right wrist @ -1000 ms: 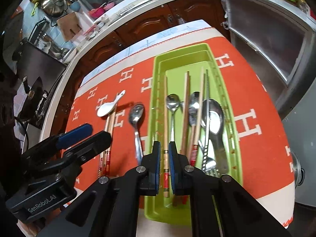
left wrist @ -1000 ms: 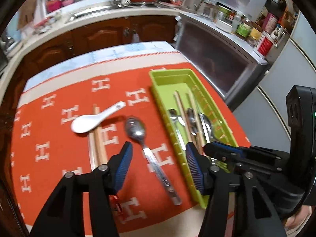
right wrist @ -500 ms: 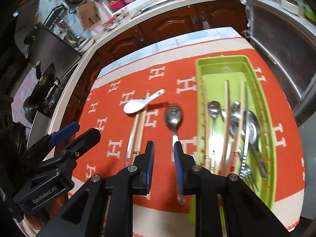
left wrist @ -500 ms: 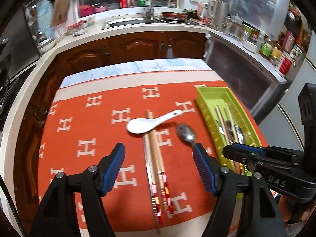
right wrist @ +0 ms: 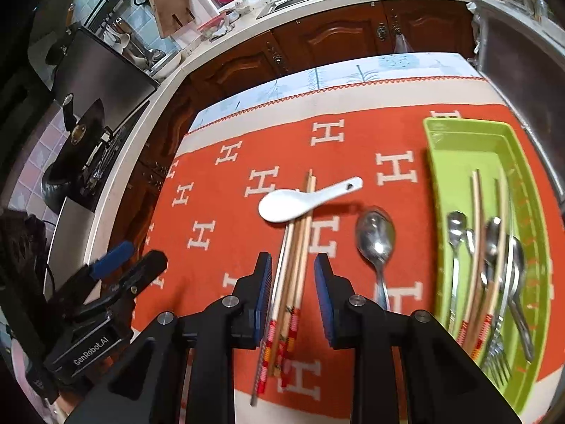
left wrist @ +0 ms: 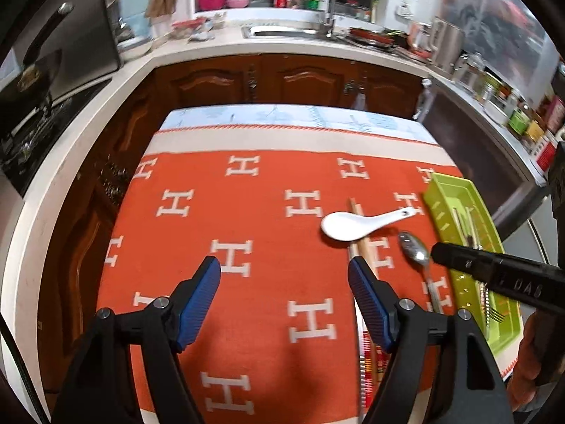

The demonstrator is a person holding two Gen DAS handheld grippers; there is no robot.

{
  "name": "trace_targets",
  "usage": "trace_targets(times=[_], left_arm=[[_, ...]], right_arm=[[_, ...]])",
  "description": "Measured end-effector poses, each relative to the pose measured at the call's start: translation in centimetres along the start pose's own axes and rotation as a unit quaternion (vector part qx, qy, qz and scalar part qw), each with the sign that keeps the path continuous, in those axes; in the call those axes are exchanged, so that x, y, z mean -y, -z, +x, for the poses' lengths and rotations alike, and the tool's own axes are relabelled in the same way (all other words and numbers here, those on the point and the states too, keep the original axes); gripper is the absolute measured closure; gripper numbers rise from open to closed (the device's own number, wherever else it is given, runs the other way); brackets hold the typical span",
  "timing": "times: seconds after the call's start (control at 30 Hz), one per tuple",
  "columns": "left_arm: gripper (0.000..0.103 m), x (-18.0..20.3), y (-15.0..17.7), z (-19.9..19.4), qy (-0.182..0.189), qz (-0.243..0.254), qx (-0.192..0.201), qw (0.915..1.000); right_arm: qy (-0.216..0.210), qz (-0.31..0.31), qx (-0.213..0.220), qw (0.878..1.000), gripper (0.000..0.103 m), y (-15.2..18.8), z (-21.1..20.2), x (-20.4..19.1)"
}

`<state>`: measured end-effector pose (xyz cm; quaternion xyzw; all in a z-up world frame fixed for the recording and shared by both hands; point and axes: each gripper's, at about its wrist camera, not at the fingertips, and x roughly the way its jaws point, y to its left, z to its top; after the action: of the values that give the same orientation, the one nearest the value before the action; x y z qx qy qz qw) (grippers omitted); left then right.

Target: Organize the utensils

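My right claw hangs over the chopsticks, jaws apart and opening, the sticks showing in the gap; whether the pads touch them I cannot tell. The chopsticks lie lengthwise on the orange cloth, left of the green tray and well apart from it. A white spoon rests across their far ends, handle aimed toward the tray. A steel spoon lies on the cloth between the chopsticks and the tray, bowl away from me. Inside the tray: chopsticks, spoons, a fork at the near end.

My left claw is wide apart and opening, nothing between the jaws, over bare cloth left of the chopsticks, farthest from the tray. Its right pad covers part of the sticks in that view.
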<state>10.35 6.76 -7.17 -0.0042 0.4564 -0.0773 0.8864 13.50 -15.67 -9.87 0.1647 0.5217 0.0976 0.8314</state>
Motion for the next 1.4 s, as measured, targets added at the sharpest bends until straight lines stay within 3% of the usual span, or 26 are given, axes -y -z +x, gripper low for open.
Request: trace_targets(times=[0.13, 0.27, 0.63, 0.77, 0.83, 1.03, 1.4], left_arm=[[0.030, -1.3, 0.0, 1.5, -0.002, -0.013, -0.012, 0.9998], [0.030, -1.6, 0.0, 2.6, -0.001, -0.018, -0.019, 0.9996], [0.030, -0.7, -0.3, 6.1, 0.011, -0.016, -0.039, 0.9991], [0.030, -0.2, -0.5, 7.1, 0.011, -0.013, -0.045, 0.9988], [0.030, 0.1, -0.6, 7.4, 0.014, -0.011, -0.048, 0.9987], [0.030, 0.8, -0.4, 7.4, 0.014, 0.000, -0.054, 0.9984], [0.030, 4.3, 0.7, 5.3, 0.044, 0.037, -0.059, 0.9966]], right_arm=[[-0.019, 0.033, -0.004, 0.999, 0.077, -1.5, 2.4, 0.9], [-0.035, 0.079, -0.007, 0.996, 0.068, -2.5, 5.0, 2.8], [-0.032, 0.147, 0.013, 0.988, 0.069, -4.5, 10.6, 6.3], [-0.036, 0.151, 0.014, 0.988, 0.088, -4.6, 12.2, 6.3], [-0.039, 0.149, 0.026, 0.988, 0.090, -4.7, 12.5, 6.2], [-0.042, 0.122, 0.074, 0.989, 0.097, -4.7, 10.2, 5.3], [-0.025, 0.099, 0.134, 0.986, 0.097, -2.8, 0.6, 6.6]])
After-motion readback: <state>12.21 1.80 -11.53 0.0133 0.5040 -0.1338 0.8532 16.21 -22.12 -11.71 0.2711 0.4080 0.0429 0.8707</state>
